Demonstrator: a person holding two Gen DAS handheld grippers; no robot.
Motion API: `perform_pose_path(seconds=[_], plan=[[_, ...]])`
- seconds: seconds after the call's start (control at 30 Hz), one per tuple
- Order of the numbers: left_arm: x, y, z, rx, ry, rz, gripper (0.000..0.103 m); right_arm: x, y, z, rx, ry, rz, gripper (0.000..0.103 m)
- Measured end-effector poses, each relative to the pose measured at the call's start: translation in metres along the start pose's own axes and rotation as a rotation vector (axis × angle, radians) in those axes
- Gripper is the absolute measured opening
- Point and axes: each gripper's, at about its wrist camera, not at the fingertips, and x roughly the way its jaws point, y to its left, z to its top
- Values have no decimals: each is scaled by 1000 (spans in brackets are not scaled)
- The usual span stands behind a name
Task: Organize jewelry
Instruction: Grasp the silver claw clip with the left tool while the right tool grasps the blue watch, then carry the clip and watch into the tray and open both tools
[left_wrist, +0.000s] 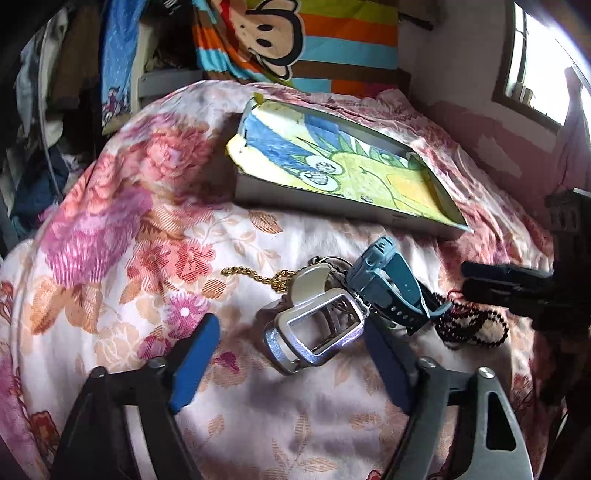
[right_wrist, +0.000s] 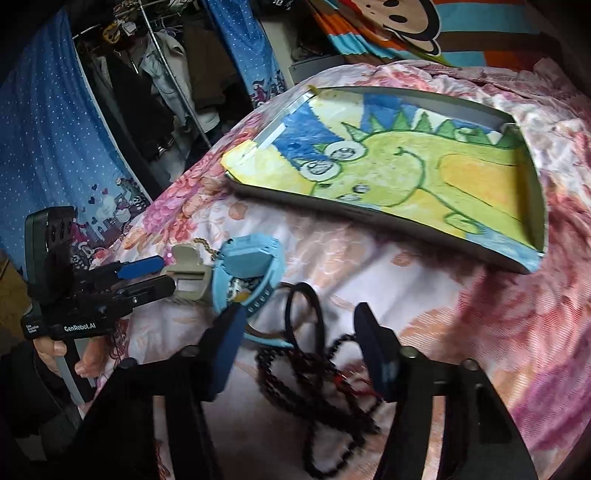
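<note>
Left gripper (left_wrist: 291, 343) open astride silver bangle (left_wrist: 314, 332); right gripper (right_wrist: 299, 343) open over bead string (right_wrist: 332, 373). Shallow box (left_wrist: 424, 218) waiting at 12 o'clock, likely the destination.

Floral bedspread (left_wrist: 122, 236); bright window (left_wrist: 532, 55); clothes rack (right_wrist: 162, 85).

The bedspread (left_wrist: 122, 236) is woven cloth with a soft sheen and a floral print. The tray (right_wrist: 480, 110) looks like matt grey card, lined with crayoned paper (right_wrist: 406, 173). The buckle (left_wrist: 314, 332) is polished metal, the chain (left_wrist: 255, 277) shiny gold metal. The watch (left_wrist: 388, 277) is matt blue plastic. The beads (right_wrist: 332, 413) are dark and dull. The tongs' pads (left_wrist: 192, 365) are matt blue.
</note>
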Motion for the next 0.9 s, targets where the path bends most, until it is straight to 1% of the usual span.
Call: perform_pose_path(seconds=[0.03, 0.1, 0.17, 0.2, 0.23, 0.27, 0.3, 0.37, 0.43, 0.47, 0.57, 0.67, 0.9], plan=[[0, 3, 1, -23, 0, -14, 69, 3, 2, 2, -4, 4, -2, 48], [0, 7, 1, -58, 5, -37, 62, 8, 4, 8, 3, 14, -4, 41], [3, 7, 2, -71, 20, -49, 49, 14, 6, 16, 32, 15, 3, 38], [4, 7, 2, -73, 30, -51, 46, 17, 7, 20, 42, 13, 6, 38], [6, 8, 1, -77, 40, -51, 41, 22, 10, 24, 44, 21, 0, 37], [8, 8, 1, -82, 52, -46, 36, 28, 13, 27, 37, 35, -17, 36], [9, 9, 1, -90, 64, -44, 33, 34, 18, 29, 25, 56, -35, 33], [9, 13, 2, -118, 74, -57, 26, 42, 23, 29, 13, 87, -51, 30], [10, 16, 2, -127, 88, -58, 26, 49, 27, 27, 0, 125, -71, 26], [10, 15, 2, -127, 94, -57, 26, 51, 28, 26, -3, 135, -78, 22], [10, 11, 1, -99, 102, -41, 26, 50, 30, 23, 9, 136, -73, 12], [8, 6, 1, -75, 101, -43, 25, 47, 31, 21, 12, 116, -79, 6], [5, 0, -2, -52, 80, -46, 25, 28, 30, 13, 16, 40, -69, 5]])
